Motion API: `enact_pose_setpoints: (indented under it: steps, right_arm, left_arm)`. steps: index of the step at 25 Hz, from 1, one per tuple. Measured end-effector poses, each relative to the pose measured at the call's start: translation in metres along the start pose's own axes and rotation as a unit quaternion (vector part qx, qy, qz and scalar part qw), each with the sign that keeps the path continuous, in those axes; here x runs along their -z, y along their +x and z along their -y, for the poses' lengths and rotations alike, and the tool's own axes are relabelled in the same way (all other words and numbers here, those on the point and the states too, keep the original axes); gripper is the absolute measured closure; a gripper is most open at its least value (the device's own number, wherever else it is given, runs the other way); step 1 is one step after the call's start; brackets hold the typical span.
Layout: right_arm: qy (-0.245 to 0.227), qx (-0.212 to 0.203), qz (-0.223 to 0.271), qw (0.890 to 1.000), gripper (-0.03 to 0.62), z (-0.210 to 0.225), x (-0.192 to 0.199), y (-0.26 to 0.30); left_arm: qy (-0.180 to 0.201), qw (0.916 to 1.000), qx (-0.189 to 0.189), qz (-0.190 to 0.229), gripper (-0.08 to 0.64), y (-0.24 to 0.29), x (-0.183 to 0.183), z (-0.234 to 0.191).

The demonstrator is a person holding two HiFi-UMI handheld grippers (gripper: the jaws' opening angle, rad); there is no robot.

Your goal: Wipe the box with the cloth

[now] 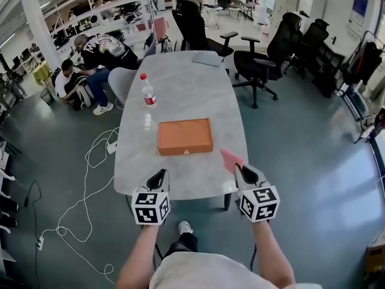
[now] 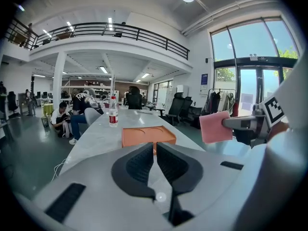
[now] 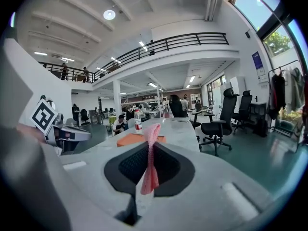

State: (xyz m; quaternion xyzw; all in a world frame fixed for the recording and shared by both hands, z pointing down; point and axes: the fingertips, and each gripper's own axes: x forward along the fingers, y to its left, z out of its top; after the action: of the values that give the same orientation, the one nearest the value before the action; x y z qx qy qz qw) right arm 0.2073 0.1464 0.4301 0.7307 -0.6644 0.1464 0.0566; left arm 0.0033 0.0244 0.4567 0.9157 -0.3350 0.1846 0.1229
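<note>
On grey surface [image 1: 180,89]: orange box [image 1: 185,136]. Right claw [image 1: 239,170] pinches pink cloth [image 1: 230,158]; left claw [image 1: 161,176] pressed together, empty. Best pressed flat, with even strokes.

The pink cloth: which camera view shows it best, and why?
The left gripper view: the cloth faces it flat, almost whole. The right gripper view sees it edge-on, pinched in the right tool. The head view catches only a small pink corner.
</note>
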Motion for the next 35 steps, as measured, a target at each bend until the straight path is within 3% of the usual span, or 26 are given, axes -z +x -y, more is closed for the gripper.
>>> enact_pose_setpoints:
  steps: [15,23,30,35]
  right_arm:
    - [0.008,0.048,-0.012,0.999,0.577,0.016,-0.018,0.107]
    - [0.008,0.055,-0.028,0.998,0.577,0.031,-0.014,0.139]
    - [-0.001,0.039,-0.039,0.999,0.577,0.056,-0.014,0.168]
    - [-0.004,0.008,-0.054,0.999,0.577,0.077,-0.003,0.195]
  left_arm:
    - [-0.003,0.9989,0.047,0.006,0.534,0.086,-0.045,-0.076]
    - [-0.003,0.9980,0.061,0.014,0.535,0.107,-0.052,-0.090]
    - [-0.015,0.9985,0.051,0.010,0.535,0.118,-0.051,-0.092]
    - [-0.031,0.9993,0.020,0.000,0.534,0.129,-0.043,-0.091]
